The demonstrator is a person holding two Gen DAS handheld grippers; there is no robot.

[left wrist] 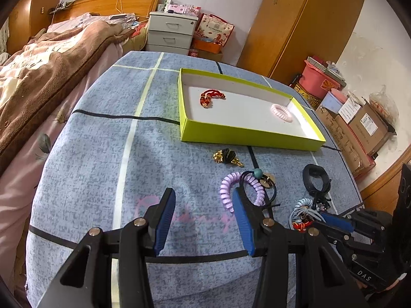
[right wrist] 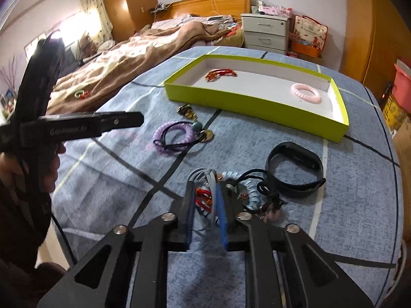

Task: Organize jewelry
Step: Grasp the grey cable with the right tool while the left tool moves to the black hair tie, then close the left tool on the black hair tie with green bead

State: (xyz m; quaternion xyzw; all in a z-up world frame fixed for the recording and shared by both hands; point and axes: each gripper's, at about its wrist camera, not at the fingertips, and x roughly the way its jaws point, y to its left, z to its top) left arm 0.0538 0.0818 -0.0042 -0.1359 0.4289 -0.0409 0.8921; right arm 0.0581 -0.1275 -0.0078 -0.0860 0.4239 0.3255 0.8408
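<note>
A lime-green tray (left wrist: 246, 134) (right wrist: 257, 106) lies on the blue cloth, holding a red knotted charm (left wrist: 209, 96) (right wrist: 218, 74) and a pink coil bracelet (left wrist: 282, 112) (right wrist: 306, 93). My left gripper (left wrist: 203, 200) is open and empty, just left of a purple coil band (left wrist: 227, 191) (right wrist: 173, 134) with a black cord and teal bead. My right gripper (right wrist: 204, 195) (left wrist: 316, 220) is shut on a red tasselled charm (right wrist: 203, 196) beside a light-blue coil band (right wrist: 250, 188). A gold and black piece (left wrist: 227, 156) (right wrist: 187, 111) lies near the tray.
A black wristband (left wrist: 314, 177) (right wrist: 294, 169) lies to the right of the pile. A bed with a brown blanket (left wrist: 51, 64) borders the left side. A white drawer unit (left wrist: 170, 33) and boxes (left wrist: 364, 125) stand beyond the table.
</note>
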